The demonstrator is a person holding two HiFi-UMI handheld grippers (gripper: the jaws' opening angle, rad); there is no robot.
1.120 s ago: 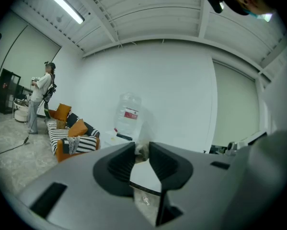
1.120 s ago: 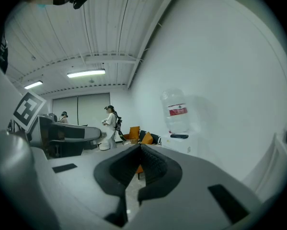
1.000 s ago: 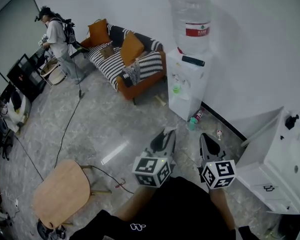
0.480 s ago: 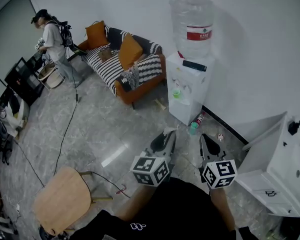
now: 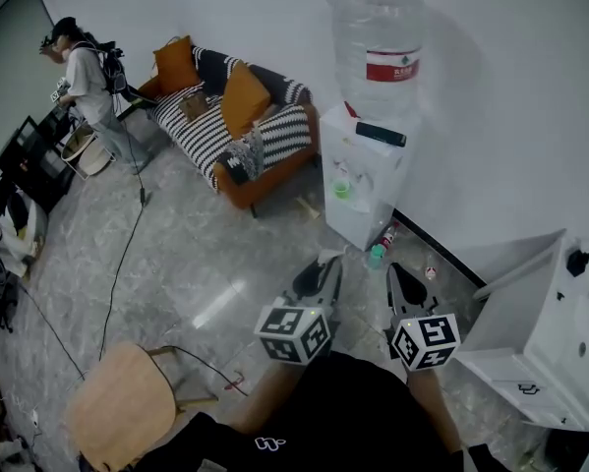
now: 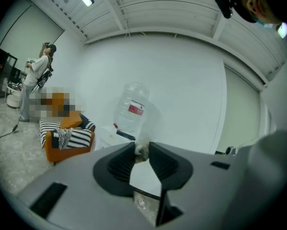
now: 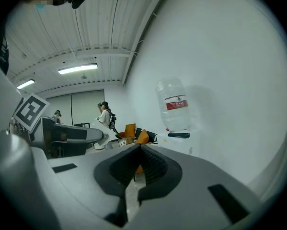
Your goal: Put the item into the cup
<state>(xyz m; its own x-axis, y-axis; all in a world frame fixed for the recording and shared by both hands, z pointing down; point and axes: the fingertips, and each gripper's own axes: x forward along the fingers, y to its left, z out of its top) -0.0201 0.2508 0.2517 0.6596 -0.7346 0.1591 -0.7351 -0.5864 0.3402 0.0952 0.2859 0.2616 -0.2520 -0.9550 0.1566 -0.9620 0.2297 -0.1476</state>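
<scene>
Left claw [image 5: 329, 260] pinched on a small pale item [image 6: 142, 151], right claw [image 5: 397, 269] closed and empty, both over open grey floor [image 5: 206, 254]. Ahead, water dispenser [image 5: 365, 180] against the wall [image 5: 500, 87], green cup [image 5: 342, 189] in its tap bay, well apart from the item.

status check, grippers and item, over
Left gripper shut on small crumpled item. Right gripper shut, empty. Green cup on water dispenser ahead; bottle on floor beside it.
</scene>
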